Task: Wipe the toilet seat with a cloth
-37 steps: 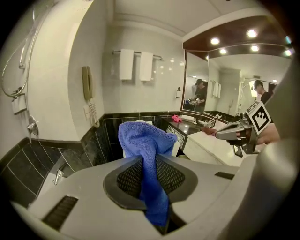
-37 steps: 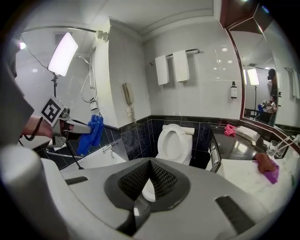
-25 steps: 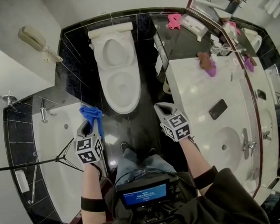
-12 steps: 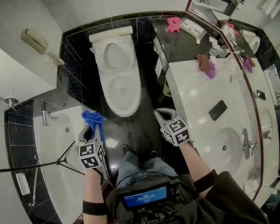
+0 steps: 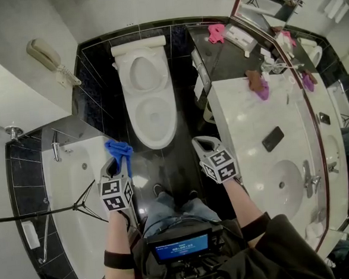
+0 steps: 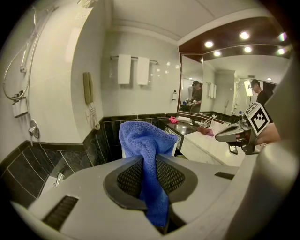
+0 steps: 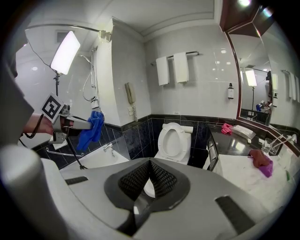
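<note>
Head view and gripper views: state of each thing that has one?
left gripper: shut on blue cloth
blue cloth: bunched, clamped, top sticking past the jaws
right gripper: shut, empty
toilet lid: up
toilet seat: looks down
wall phone: handset hung up
white towels: hanging on the rail
smartphone: flat on the counter, screen dark

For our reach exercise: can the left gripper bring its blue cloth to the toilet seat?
Probably yes: only bare floor lies between the left gripper, shut on the blue cloth, and the toilet seat.
</note>
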Demonstrator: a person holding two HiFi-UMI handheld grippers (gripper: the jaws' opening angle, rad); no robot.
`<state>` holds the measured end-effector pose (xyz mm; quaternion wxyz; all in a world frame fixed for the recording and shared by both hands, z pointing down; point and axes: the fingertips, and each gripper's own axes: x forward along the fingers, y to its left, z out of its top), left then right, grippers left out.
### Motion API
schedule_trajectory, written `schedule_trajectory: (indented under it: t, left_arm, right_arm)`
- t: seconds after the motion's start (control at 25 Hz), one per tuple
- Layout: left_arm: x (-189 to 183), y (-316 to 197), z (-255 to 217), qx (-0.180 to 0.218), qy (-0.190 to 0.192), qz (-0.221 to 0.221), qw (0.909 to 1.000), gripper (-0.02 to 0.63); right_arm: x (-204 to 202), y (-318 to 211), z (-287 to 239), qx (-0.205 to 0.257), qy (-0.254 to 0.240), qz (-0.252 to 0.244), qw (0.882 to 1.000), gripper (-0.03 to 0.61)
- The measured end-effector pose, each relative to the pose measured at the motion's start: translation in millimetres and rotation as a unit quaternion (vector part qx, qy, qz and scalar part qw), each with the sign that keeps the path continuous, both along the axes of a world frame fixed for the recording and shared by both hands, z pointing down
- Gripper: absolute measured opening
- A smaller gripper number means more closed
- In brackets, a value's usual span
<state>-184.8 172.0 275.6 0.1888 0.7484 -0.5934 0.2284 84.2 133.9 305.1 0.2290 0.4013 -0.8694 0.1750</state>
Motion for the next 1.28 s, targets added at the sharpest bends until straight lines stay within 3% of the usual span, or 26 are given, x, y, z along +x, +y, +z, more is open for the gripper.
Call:
schedule_trajectory:
  t: [0.4,0.84,1.0,1.28]
  left_arm:
    - [-16.8,-38.8,3.9,0.004,0.008,0.039,0.9992,0.066]
    - [-48.3,-95.6,25.0,0.004,0.021,0.075,0.9970,0.066]
    - [-49.3,-118.3,29.4,0.000,0.028,0.078,0.9966,0.066]
    - [-41.4,-185.3,48.5,0.000,0.022,0.071,0.9972,0.066]
  right_arm:
    - [-46.5,-44.1,-12.2,0.032,0.030,-0.011,0.999,0.023]
    - [-125.0,-115.2,-23.7,0.074,0.072,-0.046,0.994,0.144]
    - [-136.9,-151.6,-21.1,0.087,0.101,-0.066,0.989,0.189]
    - [-138.3,-258.3,-14.9,0.126,0.142,-0.087,0.978,0.202]
